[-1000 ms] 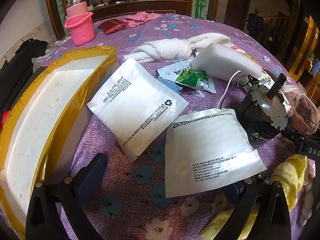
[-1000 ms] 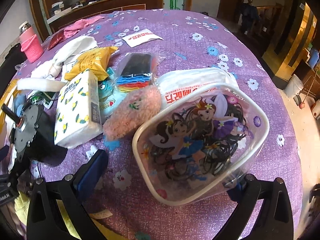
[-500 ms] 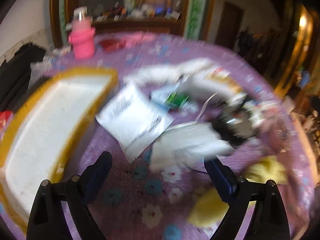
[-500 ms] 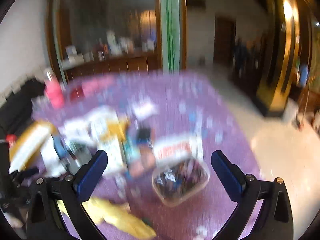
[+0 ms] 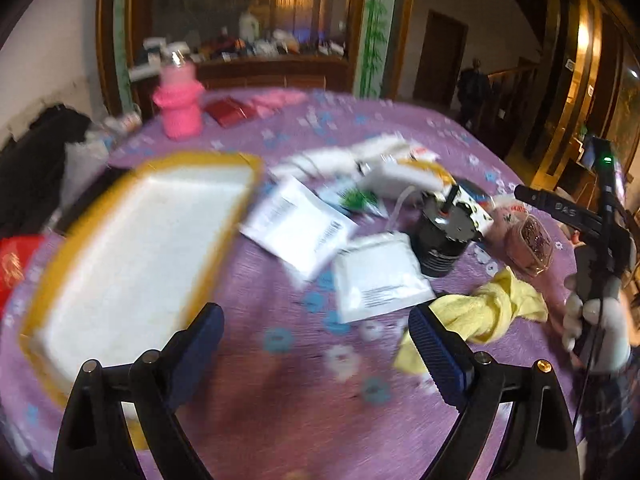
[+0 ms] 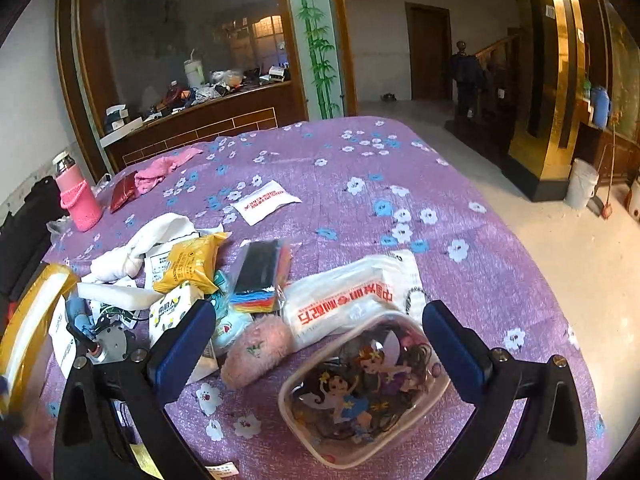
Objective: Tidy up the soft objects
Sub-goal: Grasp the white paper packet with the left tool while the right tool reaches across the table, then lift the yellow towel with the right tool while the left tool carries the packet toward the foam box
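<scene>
Clutter is the hazard: both the left gripper (image 5: 316, 344) and right gripper (image 6: 316, 344) hang wide and empty, and the yellow cloth (image 5: 488, 312) at four o'clock lies near the motor (image 5: 440, 240), risking a snagged wire.

Knotted yellow cloth (image 5: 496, 312) and white pouches (image 5: 380, 276) on purple tablecloth (image 5: 280, 380)

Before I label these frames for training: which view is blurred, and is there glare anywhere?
Left wrist view: motion-smeared, worst on the yellow-rimmed white foam tray; a warm wall lamp flares. Right wrist view: sharp, fisheye-bent edges, sheen on the clear cartoon-printed pouch.
</scene>
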A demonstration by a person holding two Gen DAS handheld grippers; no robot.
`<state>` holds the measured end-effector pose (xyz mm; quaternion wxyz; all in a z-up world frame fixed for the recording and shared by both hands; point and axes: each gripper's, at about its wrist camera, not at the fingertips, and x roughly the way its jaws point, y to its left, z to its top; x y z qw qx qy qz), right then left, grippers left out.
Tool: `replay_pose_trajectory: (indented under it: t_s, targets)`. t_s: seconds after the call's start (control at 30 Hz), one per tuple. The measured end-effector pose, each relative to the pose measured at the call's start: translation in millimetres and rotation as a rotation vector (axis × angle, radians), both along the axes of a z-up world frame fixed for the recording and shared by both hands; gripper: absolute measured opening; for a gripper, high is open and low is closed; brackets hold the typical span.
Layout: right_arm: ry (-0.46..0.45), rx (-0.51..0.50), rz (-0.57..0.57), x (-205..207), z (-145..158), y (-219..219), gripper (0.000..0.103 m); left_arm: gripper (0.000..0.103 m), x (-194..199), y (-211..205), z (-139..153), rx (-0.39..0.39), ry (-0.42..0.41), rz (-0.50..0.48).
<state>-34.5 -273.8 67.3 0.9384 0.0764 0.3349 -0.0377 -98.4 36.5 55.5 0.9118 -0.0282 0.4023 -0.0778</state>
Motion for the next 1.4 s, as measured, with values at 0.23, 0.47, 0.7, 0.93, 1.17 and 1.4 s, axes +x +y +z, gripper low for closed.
replay_pose_trajectory:
  t_s: [0.23, 0.47, 0.7, 0.93, 1.17, 1.4]
  targets:
    - [0.026, 0.059, 0.025, 1.8, -3.0, -3.6, 0.103, 0.095, 49.2, -43.9, -20.8, 0.047, 0.055, -0.024]
    - [0.032, 0.072, 0.041, 2.4, -4.0, -1.4, 0.103, 0.068, 67.2, -59.8, -43.4, 0.109, 0.099, -0.078]
    - [0.046, 0.066, 0.042, 6.0, -7.2, -1.6, 0.103, 0.065, 45.7, -35.3, -19.8, -0.033, 0.057, -0.054]
    - [0.046, 0.079, 0.085, 4.8, -6.5, 3.9, 0.103, 0.065, -3.1, -6.8, 22.0, -0.165, -0.040, -0.075]
    - [0.183, 0.041, 0.514, -46.3, 2.7, 77.8, 0.103, 0.065, -36.8, 33.4, 33.0, -0.202, -0.092, -0.045]
    - [0.279, -0.253, 0.715, -58.3, -28.5, 151.2, 0.103, 0.065, -50.8, 58.8, 31.9, -0.233, -0.105, -0.001]
